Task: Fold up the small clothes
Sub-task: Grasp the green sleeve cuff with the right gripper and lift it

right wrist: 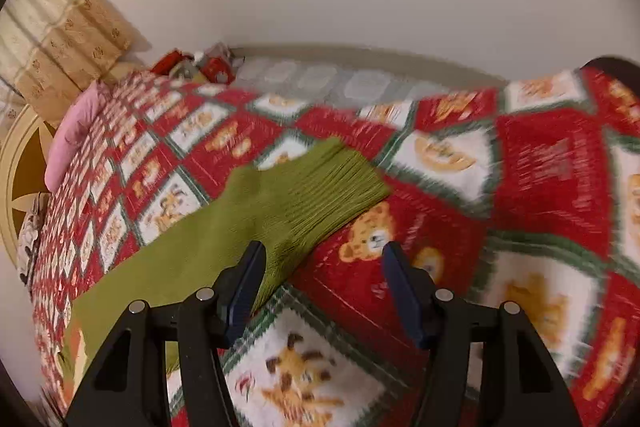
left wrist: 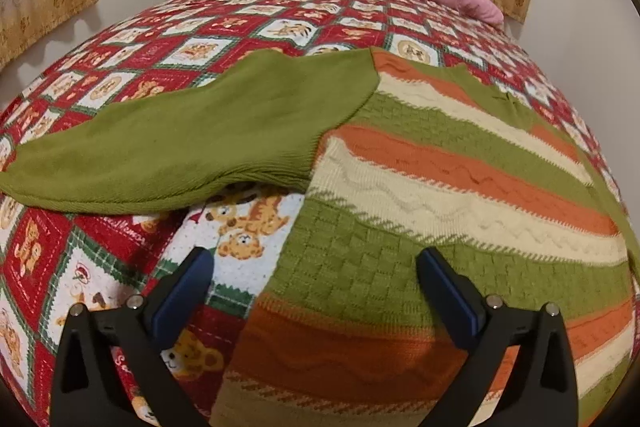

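Green, orange and cream striped knit sweater (left wrist: 460,163) flat on red teddy-bear patchwork quilt (left wrist: 120,243). Left gripper (left wrist: 316,279) jaws apart, empty, above hem. Right gripper (right wrist: 324,275) jaws apart, empty, beside ribbed green sleeve cuff (right wrist: 332,187).

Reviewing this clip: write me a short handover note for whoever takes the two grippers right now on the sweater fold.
Left gripper: open, empty, above the striped sweater near its side edge.
Right gripper: open, nothing gripped; the green sleeve cuff lies just ahead, partly by its left finger.
Sweater lies spread on the teddy-bear quilt, other green sleeve stretched out sideways.
Done: garment laid out; no fold visible.
Left: fold both sleeves in, then fold the body.
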{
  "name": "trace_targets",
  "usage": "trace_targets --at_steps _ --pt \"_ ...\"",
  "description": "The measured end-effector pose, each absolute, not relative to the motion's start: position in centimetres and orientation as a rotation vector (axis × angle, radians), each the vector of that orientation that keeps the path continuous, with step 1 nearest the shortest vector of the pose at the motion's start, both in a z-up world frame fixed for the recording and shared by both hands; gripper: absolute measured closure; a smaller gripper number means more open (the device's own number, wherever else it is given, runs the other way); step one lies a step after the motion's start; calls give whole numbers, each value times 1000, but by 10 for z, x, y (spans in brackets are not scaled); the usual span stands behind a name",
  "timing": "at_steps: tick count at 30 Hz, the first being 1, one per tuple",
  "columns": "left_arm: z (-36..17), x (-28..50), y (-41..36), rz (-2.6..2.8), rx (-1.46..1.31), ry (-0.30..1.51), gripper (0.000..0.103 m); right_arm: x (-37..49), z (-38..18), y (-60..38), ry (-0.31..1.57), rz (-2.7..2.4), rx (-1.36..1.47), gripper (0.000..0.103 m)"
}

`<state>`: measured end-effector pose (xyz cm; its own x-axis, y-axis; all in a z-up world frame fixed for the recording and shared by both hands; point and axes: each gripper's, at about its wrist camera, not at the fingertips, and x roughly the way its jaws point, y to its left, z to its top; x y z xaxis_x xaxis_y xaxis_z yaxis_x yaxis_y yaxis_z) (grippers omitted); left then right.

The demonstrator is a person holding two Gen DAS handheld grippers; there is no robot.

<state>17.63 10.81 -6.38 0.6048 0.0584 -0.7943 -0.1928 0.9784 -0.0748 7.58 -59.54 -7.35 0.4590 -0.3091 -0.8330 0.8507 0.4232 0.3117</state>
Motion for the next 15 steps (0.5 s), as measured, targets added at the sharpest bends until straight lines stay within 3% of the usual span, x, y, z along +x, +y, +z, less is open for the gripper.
trace_targets --at_steps 4,6,7,8,15 --pt "-64 177 110 140 -170 910 0 96 -75 -602 758 -846 778 47" --pt "-64 178 111 140 -170 908 0 96 -78 -607 751 -871 790 57" --pt "-64 178 111 140 -169 909 0 98 -80 -610 759 -886 779 72" --pt "-64 178 111 139 -170 908 0 99 -81 -611 763 -889 763 80" --pt "-64 179 111 137 -175 906 0 92 -67 -610 740 -830 718 95"
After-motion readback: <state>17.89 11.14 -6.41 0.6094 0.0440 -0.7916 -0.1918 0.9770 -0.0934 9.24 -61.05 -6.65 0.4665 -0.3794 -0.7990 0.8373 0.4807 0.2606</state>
